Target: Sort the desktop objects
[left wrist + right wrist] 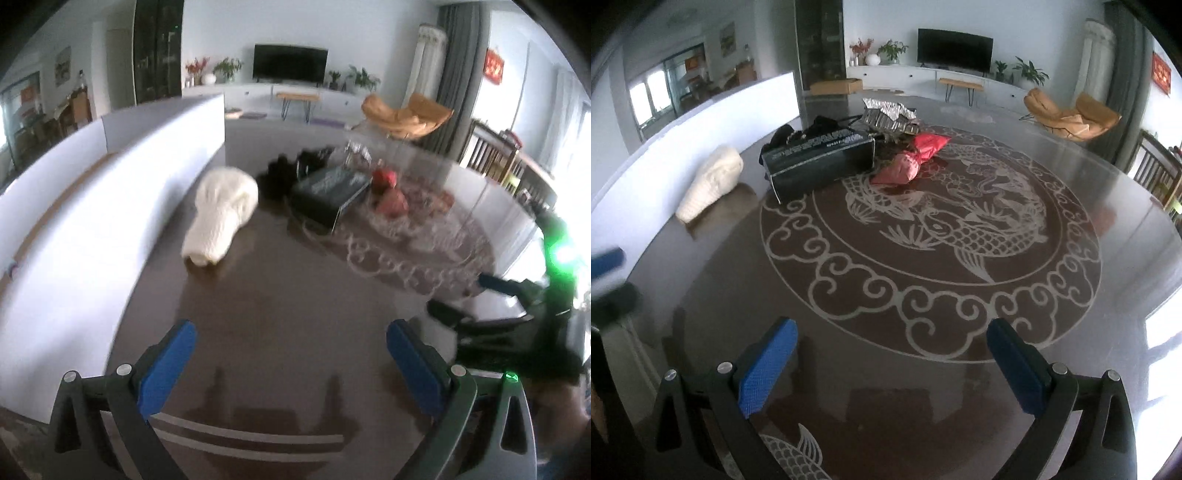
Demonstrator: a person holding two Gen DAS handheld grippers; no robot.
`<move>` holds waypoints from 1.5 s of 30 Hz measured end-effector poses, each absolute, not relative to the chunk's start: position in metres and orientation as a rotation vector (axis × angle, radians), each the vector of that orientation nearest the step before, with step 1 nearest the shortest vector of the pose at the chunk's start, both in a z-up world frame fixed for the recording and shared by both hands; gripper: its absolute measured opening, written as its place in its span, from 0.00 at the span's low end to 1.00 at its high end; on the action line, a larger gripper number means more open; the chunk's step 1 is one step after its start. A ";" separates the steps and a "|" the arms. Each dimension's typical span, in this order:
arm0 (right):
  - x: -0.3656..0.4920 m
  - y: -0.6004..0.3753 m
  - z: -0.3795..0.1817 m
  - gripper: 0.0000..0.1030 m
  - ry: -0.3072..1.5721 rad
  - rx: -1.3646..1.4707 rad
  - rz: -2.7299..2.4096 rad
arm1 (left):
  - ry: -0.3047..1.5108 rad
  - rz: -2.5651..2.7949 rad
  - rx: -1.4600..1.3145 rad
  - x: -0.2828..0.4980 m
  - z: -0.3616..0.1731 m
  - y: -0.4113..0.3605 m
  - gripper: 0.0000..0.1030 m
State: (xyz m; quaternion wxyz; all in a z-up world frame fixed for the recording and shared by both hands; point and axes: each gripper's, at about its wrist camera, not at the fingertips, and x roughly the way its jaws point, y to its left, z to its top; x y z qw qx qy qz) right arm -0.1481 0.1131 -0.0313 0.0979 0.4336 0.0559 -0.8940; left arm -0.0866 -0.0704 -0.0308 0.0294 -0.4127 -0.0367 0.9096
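A cream knitted item (221, 214) lies on the dark round table (280, 295), ahead of my open, empty left gripper (291, 350). It also shows in the right wrist view (711, 182) at the left. A black box (328, 194) (820, 164) sits beyond it, with black cloth (275, 175) (812, 127), red and pink bags (389, 194) (912, 158) and crumpled foil (888, 112) beside it. My right gripper (892, 365) is open and empty over the table's near part; it shows in the left wrist view (465, 299) at the right.
A white panel (103, 206) (713, 122) runs along the table's left side. The table carries a carved dragon and cloud pattern (960, 229). A living room with a television, an orange chair and wooden chairs lies behind.
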 end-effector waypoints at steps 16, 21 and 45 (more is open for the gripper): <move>-0.139 0.114 -0.032 1.00 0.186 1.336 -2.600 | -0.126 2.790 -1.383 -0.080 -0.072 -0.065 1.00; -0.139 0.114 -0.032 1.00 0.186 1.336 -2.600 | 0.026 2.783 -1.400 -0.079 -0.077 -0.051 1.00; -0.139 0.113 -0.033 1.00 0.185 1.336 -2.601 | 0.028 2.826 -1.365 -0.206 -0.069 -0.080 0.44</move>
